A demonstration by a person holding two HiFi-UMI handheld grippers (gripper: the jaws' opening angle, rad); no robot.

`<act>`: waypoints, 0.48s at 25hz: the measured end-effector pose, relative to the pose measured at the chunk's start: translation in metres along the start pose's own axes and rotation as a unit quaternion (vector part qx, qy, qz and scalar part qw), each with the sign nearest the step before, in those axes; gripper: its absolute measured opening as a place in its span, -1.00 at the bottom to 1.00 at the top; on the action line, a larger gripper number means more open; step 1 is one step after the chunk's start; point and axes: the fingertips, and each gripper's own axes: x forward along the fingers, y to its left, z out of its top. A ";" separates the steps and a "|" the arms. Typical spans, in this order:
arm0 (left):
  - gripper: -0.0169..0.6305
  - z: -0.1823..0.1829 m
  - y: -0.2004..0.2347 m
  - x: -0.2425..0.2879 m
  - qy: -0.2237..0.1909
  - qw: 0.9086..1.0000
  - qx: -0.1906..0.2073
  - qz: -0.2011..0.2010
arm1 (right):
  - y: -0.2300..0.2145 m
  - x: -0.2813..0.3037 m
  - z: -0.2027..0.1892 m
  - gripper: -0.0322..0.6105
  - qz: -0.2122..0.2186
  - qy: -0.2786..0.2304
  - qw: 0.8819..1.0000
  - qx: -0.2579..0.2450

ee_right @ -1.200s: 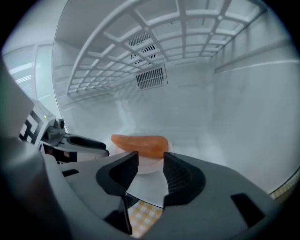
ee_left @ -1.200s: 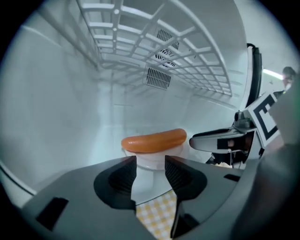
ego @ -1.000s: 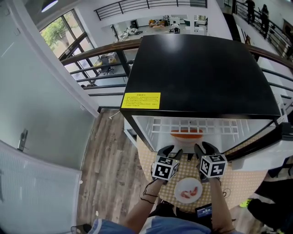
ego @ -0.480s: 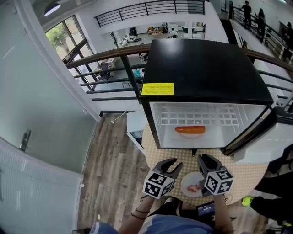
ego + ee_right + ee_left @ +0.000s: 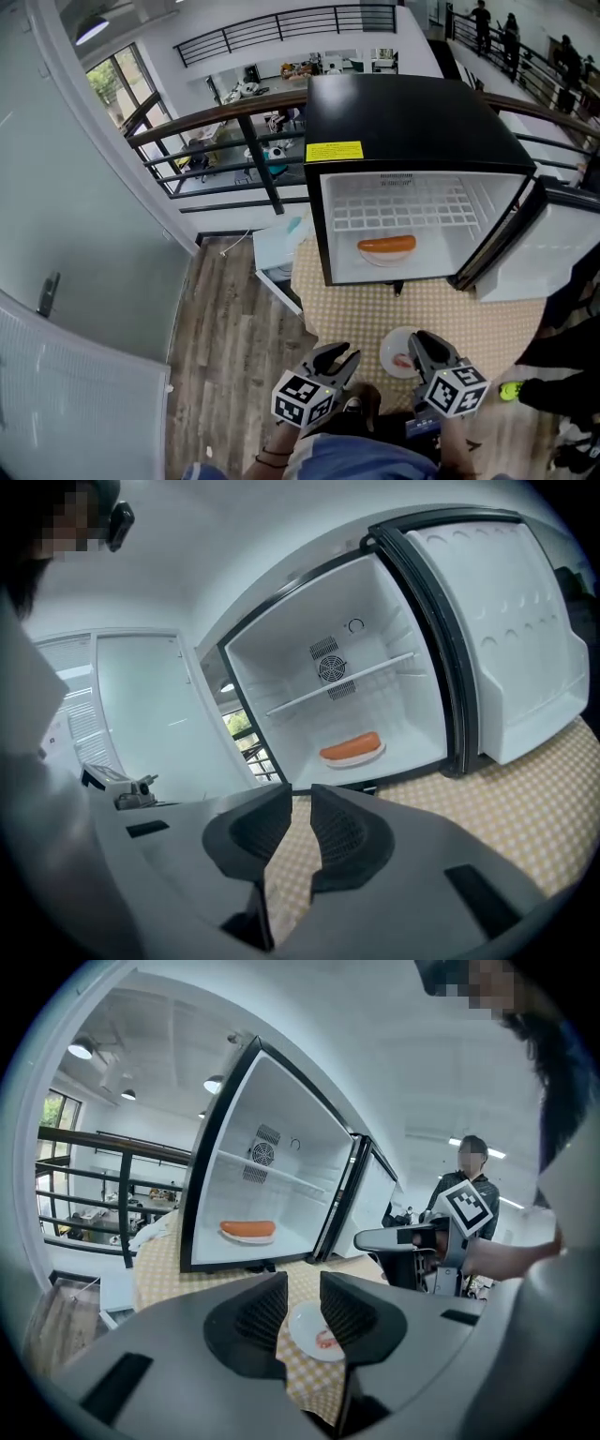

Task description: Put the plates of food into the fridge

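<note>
Plate (image 5: 400,352) sits just at nine o'clock of right tongs (image 5: 429,349), three o'clock of farther left tongs (image 5: 336,359); both have just narrowed, empty.

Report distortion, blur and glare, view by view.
Head view: the wide-angle lens bows the railing and the fridge edges; sharp throughout. Left gripper view: dark round vignette, mosaic patches over faces, mild glare at a ceiling lamp. Right gripper view: same vignette; fridge interior bright, the plate with the sausage crisp.

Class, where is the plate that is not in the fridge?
In the head view the plate sits on the table, lower right, before the open fridge, just ahead of the right gripper.
</note>
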 end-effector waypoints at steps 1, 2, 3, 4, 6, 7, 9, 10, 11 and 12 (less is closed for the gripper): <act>-0.58 -0.002 -0.003 -0.004 -0.002 1.000 -0.001 -0.003 | 0.003 -0.004 -0.004 -0.67 -0.002 -0.001 1.000 0.003; -0.59 -0.003 -0.006 -0.008 -0.004 1.000 -0.002 -0.006 | 0.005 -0.009 -0.008 -0.67 -0.003 -0.002 1.000 0.006; -0.59 -0.004 -0.009 -0.011 -0.006 1.000 -0.002 -0.009 | 0.007 -0.013 -0.011 -0.68 -0.005 -0.003 1.000 0.007; -0.59 -0.004 -0.012 -0.014 -0.007 1.000 0.000 -0.010 | 0.008 -0.016 -0.013 -0.68 -0.007 -0.004 1.000 0.008; -0.59 -0.004 -0.018 -0.020 -0.010 1.000 0.003 -0.012 | 0.010 -0.022 -0.016 -0.68 -0.008 -0.004 1.000 0.007; -0.59 -0.003 -0.020 -0.023 -0.013 1.000 0.005 -0.011 | 0.011 -0.024 -0.018 -0.68 -0.006 -0.003 1.000 0.005; -0.59 0.000 -0.023 -0.028 -0.022 1.000 0.007 -0.005 | 0.011 -0.027 -0.021 -0.68 -0.003 0.000 1.000 0.000; -0.60 0.001 -0.023 -0.030 -0.028 1.000 0.007 -0.001 | 0.011 -0.029 -0.023 -0.69 -0.001 0.002 1.000 -0.001; -0.63 0.002 -0.024 -0.031 -0.032 0.999 0.005 0.002 | 0.012 -0.031 -0.024 -0.69 0.001 0.004 1.000 0.000; -0.66 0.003 -0.025 -0.032 -0.037 0.999 0.001 0.005 | 0.013 -0.034 -0.024 -0.70 0.002 0.006 1.000 0.001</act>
